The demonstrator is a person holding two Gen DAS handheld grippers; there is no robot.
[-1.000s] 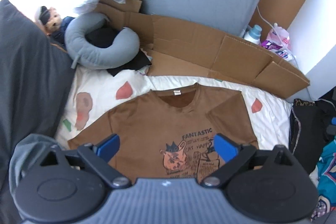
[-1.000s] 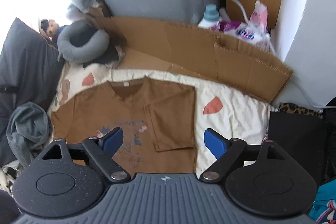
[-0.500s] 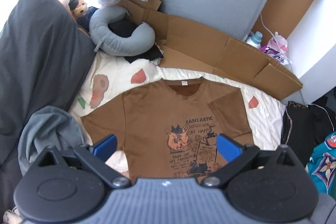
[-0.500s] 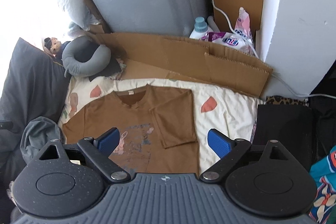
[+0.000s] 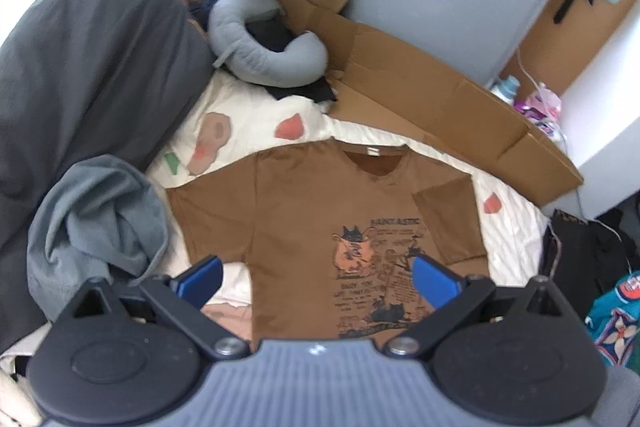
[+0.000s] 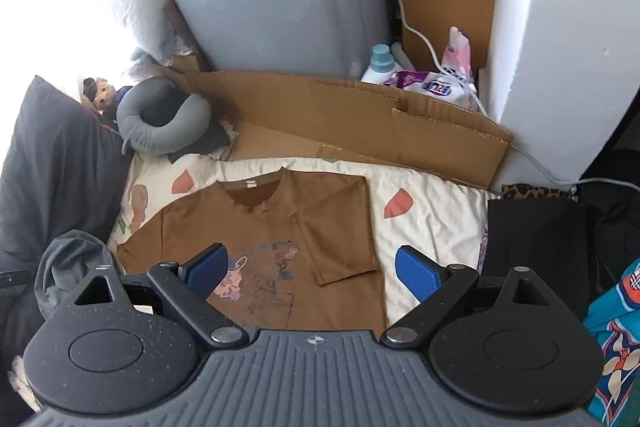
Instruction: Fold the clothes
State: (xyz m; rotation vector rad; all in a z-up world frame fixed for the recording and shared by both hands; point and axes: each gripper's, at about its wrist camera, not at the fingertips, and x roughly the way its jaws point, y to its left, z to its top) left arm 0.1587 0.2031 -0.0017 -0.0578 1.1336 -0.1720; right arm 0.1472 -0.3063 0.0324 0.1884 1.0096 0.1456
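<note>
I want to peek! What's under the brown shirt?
The shirt lies flat on a cream sheet with red and green shapes. One sleeve is folded on top, covering part of the print. The sheet beneath the shirt is hidden.

The shirt's (image 5: 304,227) bottom hem is hidden behind the left gripper (image 5: 316,281) and, from the other side, the right gripper (image 6: 312,273). Its small print (image 5: 376,267) is too blurred to read. The teal cloth (image 6: 616,327) runs off the picture's right edge.
</note>
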